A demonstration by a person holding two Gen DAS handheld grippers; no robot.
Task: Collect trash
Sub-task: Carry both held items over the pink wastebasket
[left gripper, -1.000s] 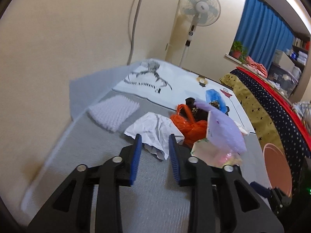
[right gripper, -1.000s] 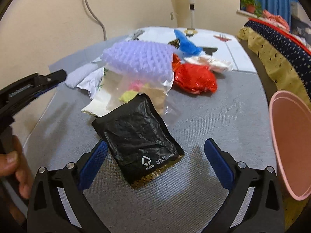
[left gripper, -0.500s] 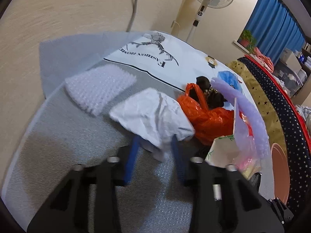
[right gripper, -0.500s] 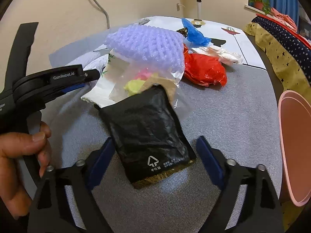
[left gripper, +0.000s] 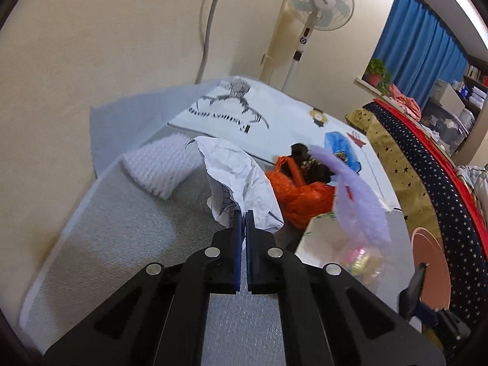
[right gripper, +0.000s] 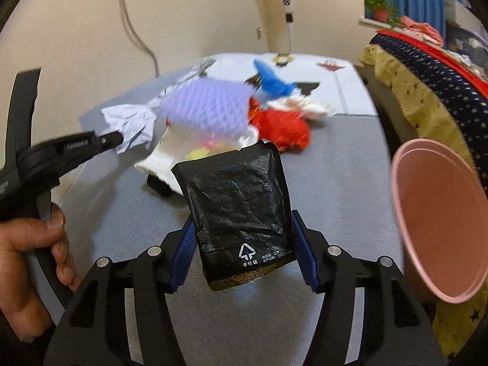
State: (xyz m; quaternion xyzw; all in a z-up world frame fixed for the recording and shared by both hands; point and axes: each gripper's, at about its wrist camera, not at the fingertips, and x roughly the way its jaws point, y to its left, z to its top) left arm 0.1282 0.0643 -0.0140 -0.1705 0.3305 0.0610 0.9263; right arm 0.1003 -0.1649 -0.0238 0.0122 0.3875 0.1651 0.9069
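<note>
Trash pickup with both grippers: the left gripper (left gripper: 243,213), jaws just closed, pinches the crumpled white paper (left gripper: 241,177) at far left of the grey tabletop (right gripper: 335,183). The right gripper (right gripper: 244,244), jaws just closing, clamps one black pouch (right gripper: 241,201) by its sides, lifted beside the single pink bin (right gripper: 442,222) at right. Left in the pile: one purple foam net (right gripper: 207,106), one red bag (right gripper: 283,128), one blue scrap (right gripper: 271,82).

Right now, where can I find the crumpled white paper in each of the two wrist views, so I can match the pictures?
Left wrist view: the crumpled white paper is at centre, its lower edge pinched in the left tool.
Right wrist view: the same paper is at the left, at the tip of that tool.
Shared landmark: the purple foam net, right of the paper in both.
</note>
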